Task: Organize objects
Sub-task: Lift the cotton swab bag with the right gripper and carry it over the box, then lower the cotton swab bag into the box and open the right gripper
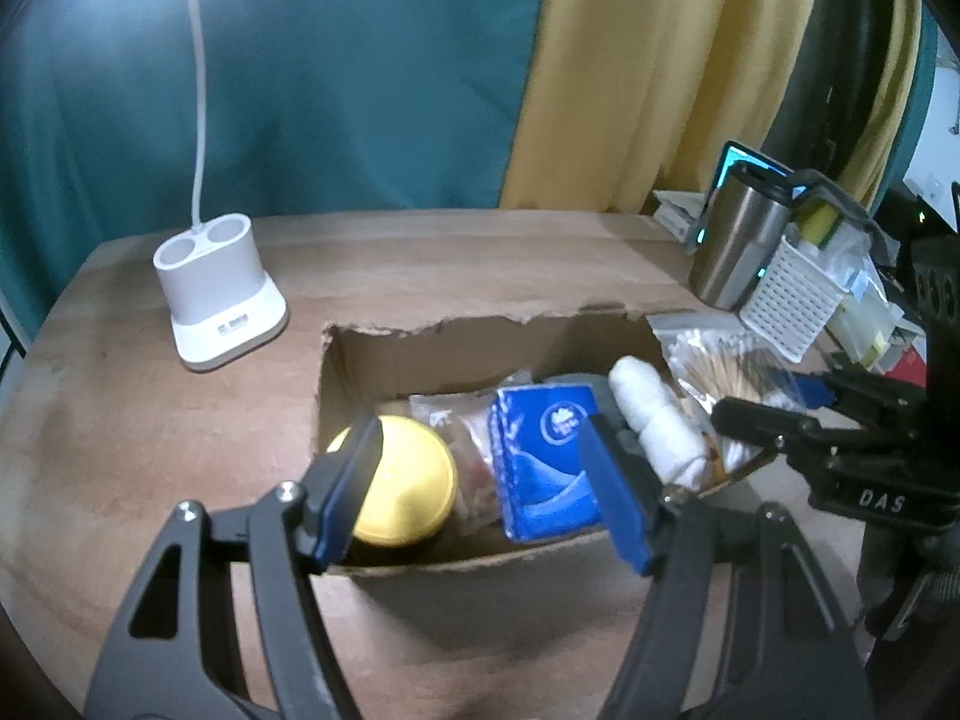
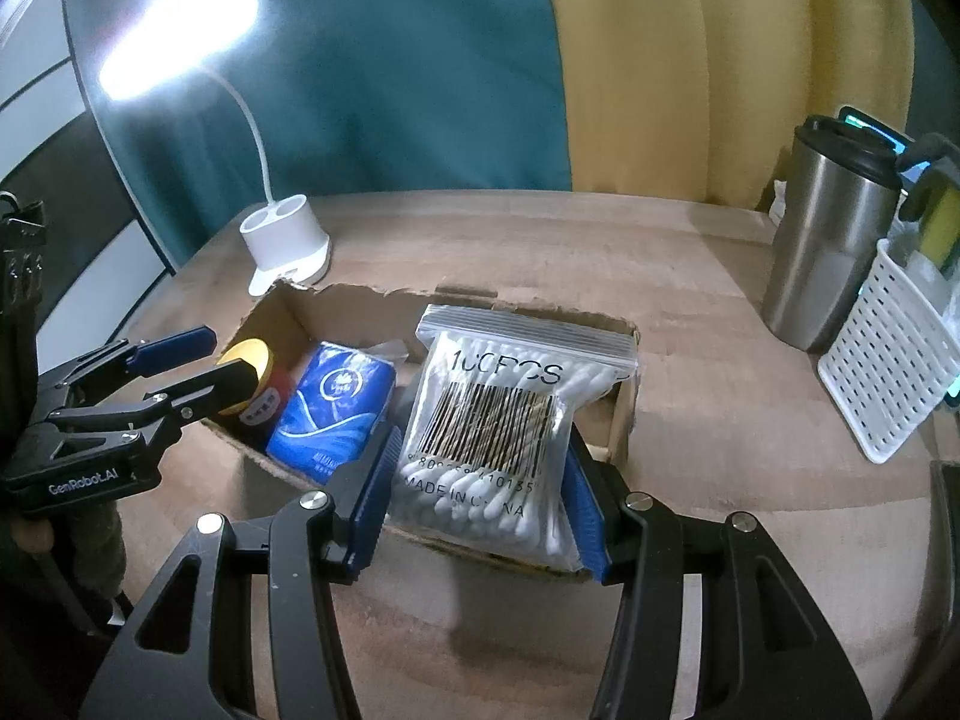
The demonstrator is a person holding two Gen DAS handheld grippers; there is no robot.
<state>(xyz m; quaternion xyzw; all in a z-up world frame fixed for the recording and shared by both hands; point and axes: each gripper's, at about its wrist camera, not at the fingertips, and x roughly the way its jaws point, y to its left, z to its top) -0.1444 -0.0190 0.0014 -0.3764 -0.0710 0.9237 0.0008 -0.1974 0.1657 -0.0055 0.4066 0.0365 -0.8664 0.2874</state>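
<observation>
Two grippers hang over a torn cardboard box [image 2: 624, 354] on the wooden table [image 2: 690, 420]. Far off to the left of both stands a white lamp [image 1: 219, 294], lit, well apart from the box. The left gripper [image 1: 486, 486] is spread wide with nothing between its blue pads [image 1: 618, 498]; it hovers above the near edge of the box. Just under its left finger sits a jar with a yellow lid [image 1: 402, 474], and below the gap lies a blue tissue pack [image 1: 543, 459], with a clear wrapped packet [image 1: 462, 438] between jar and pack. Past its right finger lies a white roll [image 1: 654, 420] inside the box. The right gripper [image 2: 480, 492] is clamped on a bag of cotton swabs [image 2: 498, 420], held upright over the right end of the box, the bag's bottom edge low at the box's near wall. Off to the right of that gripper stand a steel tumbler [image 2: 828, 252] and a white perforated basket [image 2: 888, 372], close together on the table.
</observation>
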